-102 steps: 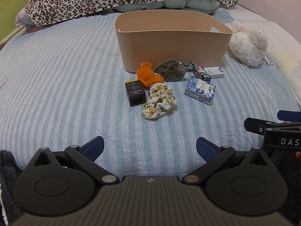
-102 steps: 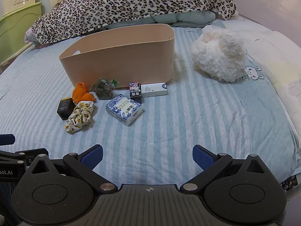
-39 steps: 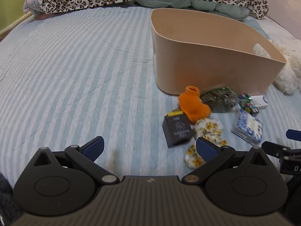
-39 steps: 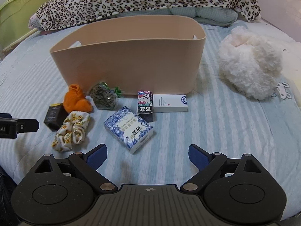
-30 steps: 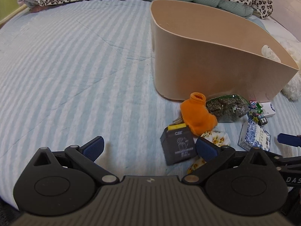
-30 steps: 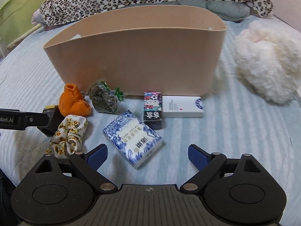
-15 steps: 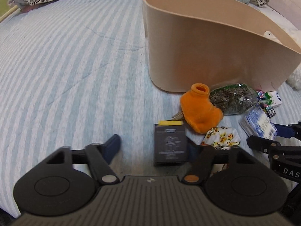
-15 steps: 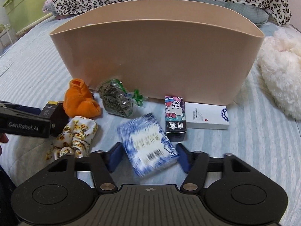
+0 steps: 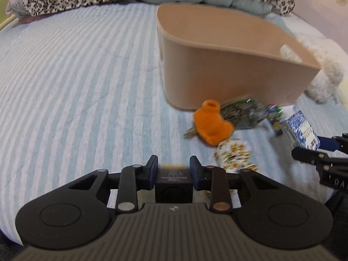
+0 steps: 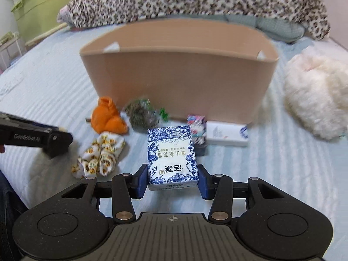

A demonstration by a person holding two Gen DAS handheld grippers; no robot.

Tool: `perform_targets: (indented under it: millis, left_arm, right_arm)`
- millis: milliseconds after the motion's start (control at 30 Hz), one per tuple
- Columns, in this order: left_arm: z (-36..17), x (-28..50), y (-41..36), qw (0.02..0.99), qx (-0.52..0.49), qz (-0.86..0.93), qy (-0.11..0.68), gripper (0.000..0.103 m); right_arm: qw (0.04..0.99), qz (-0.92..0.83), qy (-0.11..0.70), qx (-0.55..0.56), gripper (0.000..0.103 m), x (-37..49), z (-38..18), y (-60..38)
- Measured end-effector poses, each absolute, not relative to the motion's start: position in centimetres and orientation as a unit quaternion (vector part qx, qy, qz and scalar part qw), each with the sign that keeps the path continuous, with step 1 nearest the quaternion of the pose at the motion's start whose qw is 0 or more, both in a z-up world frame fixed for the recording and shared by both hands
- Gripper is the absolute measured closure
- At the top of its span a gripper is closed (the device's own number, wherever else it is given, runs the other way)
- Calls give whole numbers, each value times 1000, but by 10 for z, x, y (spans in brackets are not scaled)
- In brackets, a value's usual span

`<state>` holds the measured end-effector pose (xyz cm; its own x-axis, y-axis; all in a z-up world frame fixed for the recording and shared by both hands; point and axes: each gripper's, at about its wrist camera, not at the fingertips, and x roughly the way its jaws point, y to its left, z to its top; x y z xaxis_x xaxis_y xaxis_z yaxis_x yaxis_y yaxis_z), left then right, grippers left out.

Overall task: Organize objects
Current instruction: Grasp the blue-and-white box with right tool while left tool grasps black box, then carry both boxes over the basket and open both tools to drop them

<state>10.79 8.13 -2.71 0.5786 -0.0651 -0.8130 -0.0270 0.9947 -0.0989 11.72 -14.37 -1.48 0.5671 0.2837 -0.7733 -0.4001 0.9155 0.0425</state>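
Observation:
My left gripper (image 9: 173, 169) is shut on a small black box (image 9: 173, 182) and holds it above the striped bed. My right gripper (image 10: 171, 179) is shut on a blue-and-white tissue pack (image 10: 171, 156), lifted off the bed; the pack also shows in the left wrist view (image 9: 301, 130). A tan bin (image 10: 178, 76) stands behind, also in the left wrist view (image 9: 228, 65). In front of it lie an orange sock (image 10: 107, 117), a floral scrunchie (image 10: 100, 154), a green packet (image 10: 142, 113), a cartoon-printed box (image 10: 198, 128) and a white box (image 10: 226, 134).
A white plush toy (image 10: 315, 95) lies right of the bin. A leopard-print blanket (image 10: 195, 0) is piled at the head of the bed. A green cabinet (image 10: 43, 6) stands at the far left. The bed's front edge is just below both grippers.
Both grippers have closed: the left on the black box, the right on the tissue pack, and both objects are now lifted off the bed.

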Motion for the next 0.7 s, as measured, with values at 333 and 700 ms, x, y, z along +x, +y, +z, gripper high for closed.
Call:
perform_targets:
  millis: [333, 700]
  left_arm:
    - [46, 112, 70, 925, -44, -33, 375, 70]
    - [89, 186, 52, 948, -21, -24, 317, 70]
  right_arm:
    - [927, 173, 331, -43, 60, 127, 50, -166]
    - [945, 168, 277, -45, 60, 180, 91, -166]
